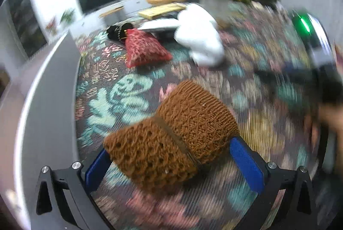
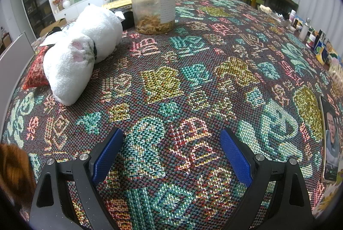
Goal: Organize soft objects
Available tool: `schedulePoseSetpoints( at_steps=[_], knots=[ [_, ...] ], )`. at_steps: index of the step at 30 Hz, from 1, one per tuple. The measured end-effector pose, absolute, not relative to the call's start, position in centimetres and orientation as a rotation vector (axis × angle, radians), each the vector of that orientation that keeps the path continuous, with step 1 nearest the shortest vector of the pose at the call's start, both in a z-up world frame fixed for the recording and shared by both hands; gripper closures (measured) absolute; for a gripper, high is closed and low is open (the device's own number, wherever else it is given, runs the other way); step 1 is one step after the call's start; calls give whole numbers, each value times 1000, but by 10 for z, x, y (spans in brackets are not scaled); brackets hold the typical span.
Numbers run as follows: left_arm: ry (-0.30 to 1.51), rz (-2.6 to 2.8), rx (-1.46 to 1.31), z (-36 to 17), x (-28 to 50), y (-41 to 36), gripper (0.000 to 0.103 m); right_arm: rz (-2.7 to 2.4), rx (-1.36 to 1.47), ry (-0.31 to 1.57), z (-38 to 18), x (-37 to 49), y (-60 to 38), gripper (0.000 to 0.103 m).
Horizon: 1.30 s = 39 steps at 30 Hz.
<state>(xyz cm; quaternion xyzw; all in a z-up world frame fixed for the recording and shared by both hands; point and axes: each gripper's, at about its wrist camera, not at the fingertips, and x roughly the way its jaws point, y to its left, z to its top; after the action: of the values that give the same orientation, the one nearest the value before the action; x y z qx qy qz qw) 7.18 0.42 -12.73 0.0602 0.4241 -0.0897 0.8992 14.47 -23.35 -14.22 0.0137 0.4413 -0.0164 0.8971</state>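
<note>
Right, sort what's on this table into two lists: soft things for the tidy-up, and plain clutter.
For the job: brown knitted bundle between the left gripper fingers, white rolled towel, red woven cushion.

Lying about: plastic jar, phone, small bottles.

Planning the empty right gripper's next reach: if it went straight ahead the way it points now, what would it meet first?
Probably just the patterned tablecloth; the right gripper is open, and the clear jar stands far ahead, though depth is unclear.
</note>
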Motion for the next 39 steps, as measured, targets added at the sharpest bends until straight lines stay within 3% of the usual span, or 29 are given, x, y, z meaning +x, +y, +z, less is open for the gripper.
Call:
schedulePoseSetpoints(
  at_steps=[3,11,16,23,30,37,38,39],
  knots=[
    [888,-184,25,-128,89,-1,0,-33,30,914,-142,145,-234,9],
    [861,-316,127,-95,68,-1,0,-34,28,914,-142,145,-234,9],
    [926,-476,327,-85,73,-22,0,-33,29,914,-142,145,-233,9],
    [1001,-375,726,-135,84,-53,0,-33,29,914,-142,145,-234,9],
    [1131,-187,193,-143,143,3,0,-32,30,914,-143,145,-234,9],
    [1098,-243,216,-144,127,7,0,61,169,898,-135,146,-240,9],
    [1087,-241,220,-143,122,6,1,132,259,883,-128,150,-242,9],
    [1064,-224,221,-142,119,7,9,170,300,871,-121,156,-239,9]
  ],
)
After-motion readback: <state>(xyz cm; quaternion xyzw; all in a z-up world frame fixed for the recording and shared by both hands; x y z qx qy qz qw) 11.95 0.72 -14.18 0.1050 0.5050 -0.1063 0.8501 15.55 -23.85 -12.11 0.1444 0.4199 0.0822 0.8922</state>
